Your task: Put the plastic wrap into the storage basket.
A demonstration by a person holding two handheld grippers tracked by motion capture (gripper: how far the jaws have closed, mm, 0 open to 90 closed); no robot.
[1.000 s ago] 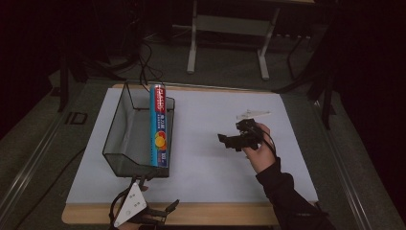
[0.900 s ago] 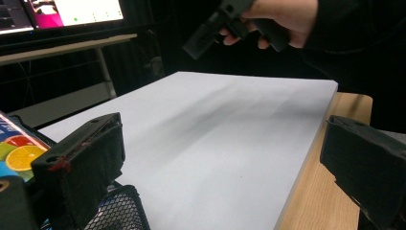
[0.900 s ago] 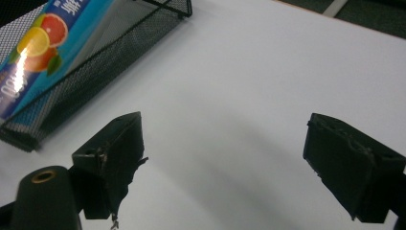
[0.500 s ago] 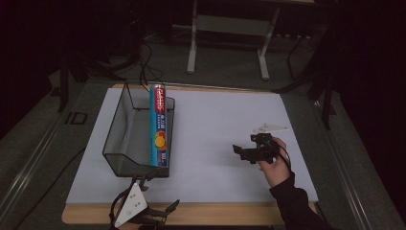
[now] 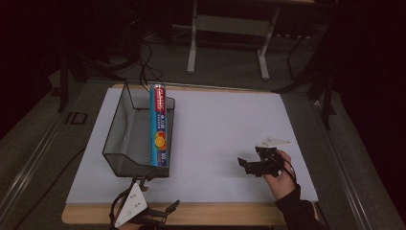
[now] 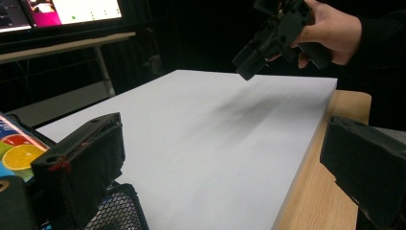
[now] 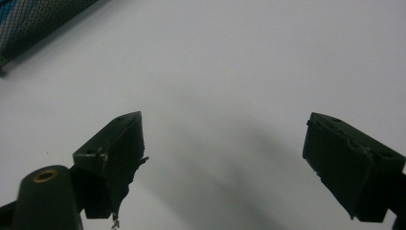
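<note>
A long blue box point(image 5: 159, 125) with an orange pictured on it lies along the right rim of a black mesh basket point(image 5: 119, 143) at the table's left. My right gripper point(image 5: 245, 166) hovers low over the white board point(image 5: 215, 124) at the front right. A hand holds it, and its jaws point left. In the right gripper view they point(image 7: 225, 158) stand open with only bare board between them. My left gripper point(image 5: 167, 213) rests at the front edge below the basket, open and holding nothing point(image 6: 225, 172). The left gripper view shows the right gripper point(image 6: 268, 43) in the air farther off.
The wooden table edge point(image 5: 215, 213) runs in front of the white board. A metal frame point(image 5: 230, 28) and cables lie on the dark floor beyond the table. The basket's mesh corner point(image 6: 115, 211) sits close beside my left gripper's jaw.
My right gripper has moved right and toward the near edge, sinking closer to the board, its jaws still open. The left gripper, the basket and the box have not moved.
</note>
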